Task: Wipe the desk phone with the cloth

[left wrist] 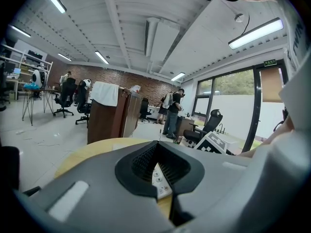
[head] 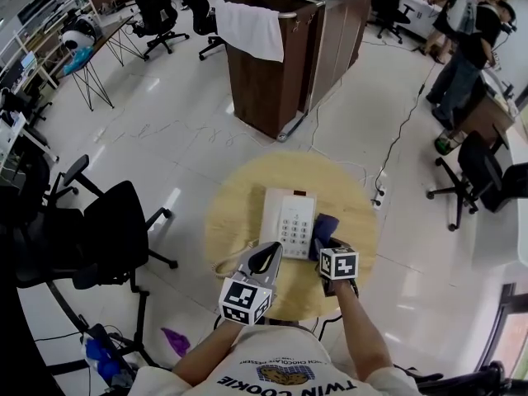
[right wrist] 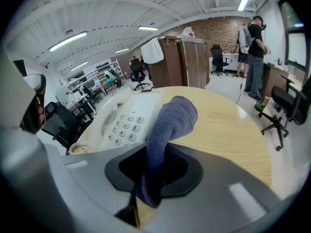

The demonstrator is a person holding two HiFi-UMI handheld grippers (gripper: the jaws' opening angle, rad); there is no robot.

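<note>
Desk phone [head: 288, 219] coloured cream with grey keys, cloth [head: 323, 231] in blue-violet, desk [head: 235, 213] in pale wood grain, left gripper [head: 269, 254] and right gripper [head: 328, 244] grey, marked with black-and-white squares

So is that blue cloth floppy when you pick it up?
Probably floppy: the cloth curls over above the right gripper, whose jaws pinch it. Likely light, since one pinch holds it up. It looks fuzzy, so probably not slippery.
</note>
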